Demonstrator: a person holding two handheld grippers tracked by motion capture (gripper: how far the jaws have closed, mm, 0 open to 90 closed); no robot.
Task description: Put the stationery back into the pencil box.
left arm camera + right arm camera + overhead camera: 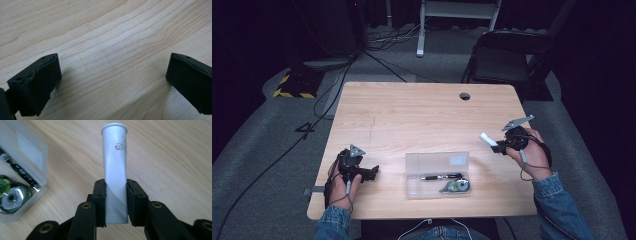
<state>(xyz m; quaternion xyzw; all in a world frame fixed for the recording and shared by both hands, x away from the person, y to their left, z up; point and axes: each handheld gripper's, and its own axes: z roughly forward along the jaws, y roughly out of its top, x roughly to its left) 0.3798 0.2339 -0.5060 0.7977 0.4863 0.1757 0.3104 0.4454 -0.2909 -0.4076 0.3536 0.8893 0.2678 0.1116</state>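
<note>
My right gripper [116, 202] is shut on a small white tube [115, 167], which points away from the jaws above the wood; in the high view that right gripper [502, 146] holds the white tube [488, 139] just right of the clear plastic box [438, 160]. The box [27, 155] lies open and holds a black pen [441, 176] and a green-and-grey tape dispenser [457, 187]. My left gripper [373, 172] rests low over the table at the left, its jaws [113, 82] wide open with bare wood between them.
The wooden table [422, 115] has a cable hole [465, 96] near its far edge. Behind it stand a dark folding chair [507, 55] and a white frame [457, 15], with cables on the grey floor.
</note>
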